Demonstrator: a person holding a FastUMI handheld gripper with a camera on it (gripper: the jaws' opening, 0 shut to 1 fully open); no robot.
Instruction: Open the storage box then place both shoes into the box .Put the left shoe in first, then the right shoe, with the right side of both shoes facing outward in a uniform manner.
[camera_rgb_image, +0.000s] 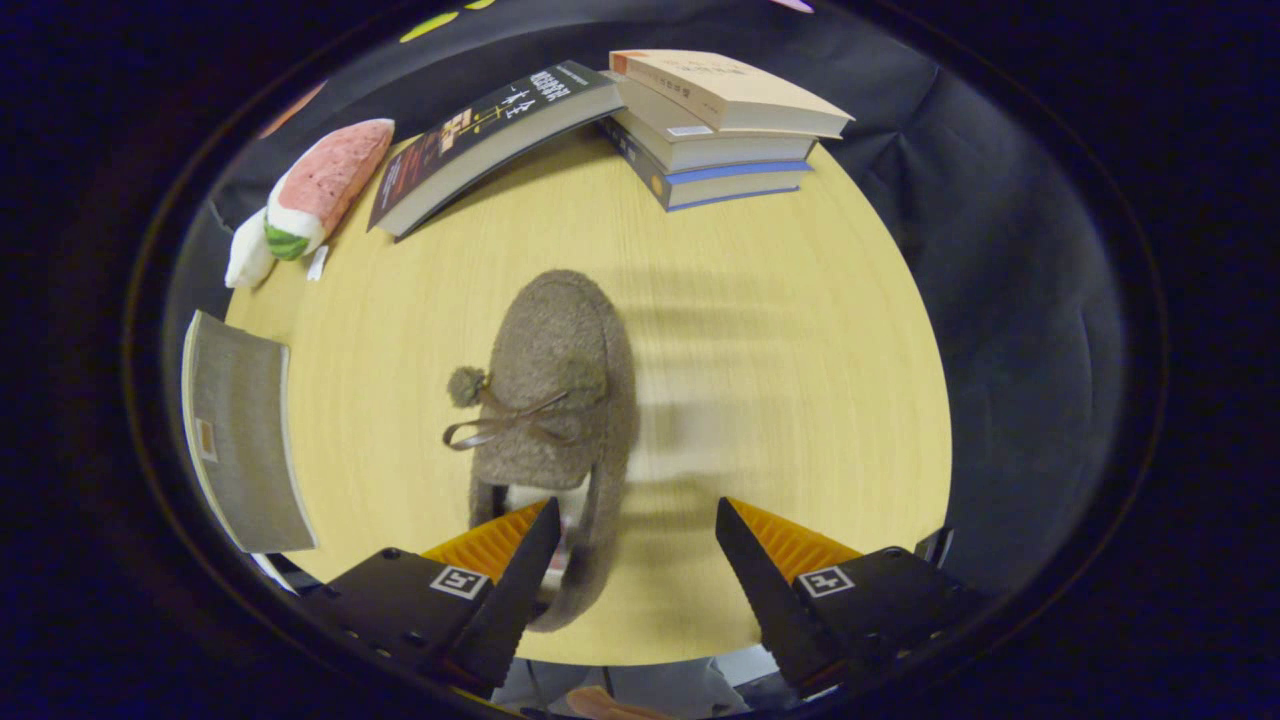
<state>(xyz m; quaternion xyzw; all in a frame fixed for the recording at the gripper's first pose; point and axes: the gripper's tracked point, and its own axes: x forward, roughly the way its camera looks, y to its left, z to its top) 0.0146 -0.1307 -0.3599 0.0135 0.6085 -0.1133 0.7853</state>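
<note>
1. One brown fuzzy shoe (555, 400) lies on the wooden table (780, 400), toe pointing away, heel reaching between the fingers, close to the left one.
2. Gripper (637, 525) is spread wide, holding nothing.
3. Stacked books (720, 125) and a plush toy (315, 190) lie well beyond.

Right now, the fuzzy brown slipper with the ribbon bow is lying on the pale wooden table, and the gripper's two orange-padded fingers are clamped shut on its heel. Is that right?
Not quite. The gripper is open, its fingers spread apart; the fuzzy brown slipper with its ribbon bow lies on the pale wooden table, heel beside one finger, not clamped. The gripper view shows this.
</note>
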